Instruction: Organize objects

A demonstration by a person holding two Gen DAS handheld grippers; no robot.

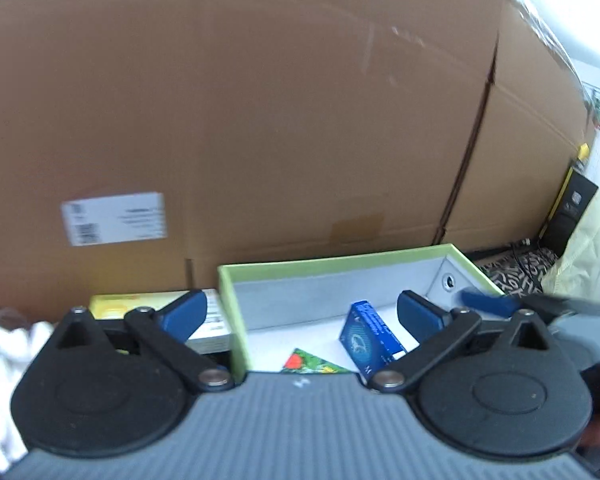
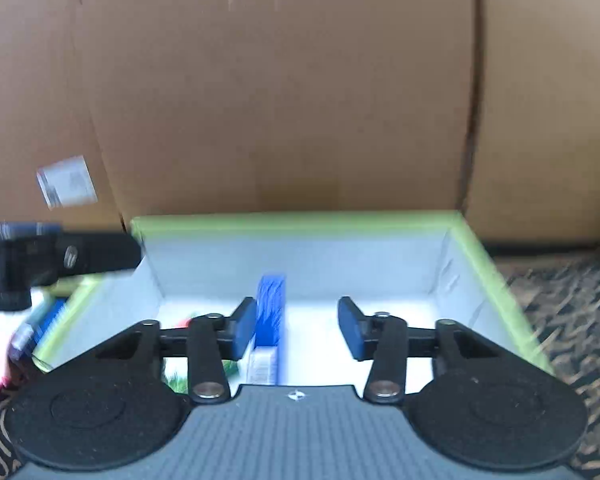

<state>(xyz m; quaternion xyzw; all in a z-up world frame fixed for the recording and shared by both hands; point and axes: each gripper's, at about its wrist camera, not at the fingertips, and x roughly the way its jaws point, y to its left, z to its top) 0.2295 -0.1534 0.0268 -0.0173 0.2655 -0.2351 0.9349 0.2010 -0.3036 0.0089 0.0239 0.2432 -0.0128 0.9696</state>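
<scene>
A green-rimmed box (image 1: 340,259) with a white inside stands against a big cardboard wall; it also shows in the right wrist view (image 2: 300,218). Inside lie a blue carton (image 1: 370,336), seen also in the right wrist view (image 2: 270,312), and a green and red packet (image 1: 312,362). My left gripper (image 1: 300,314) is open and empty over the box's left edge. My right gripper (image 2: 297,326) is open and empty above the box, just right of the blue carton. A yellow and white box (image 1: 148,306) lies outside, left of the green box.
Large cardboard boxes (image 1: 260,120) form the back wall. A white cloth (image 1: 8,344) lies at left. A patterned surface (image 2: 572,300) extends to the right. A black and yellow object (image 1: 568,208) and a pale bag (image 1: 592,240) stand at far right.
</scene>
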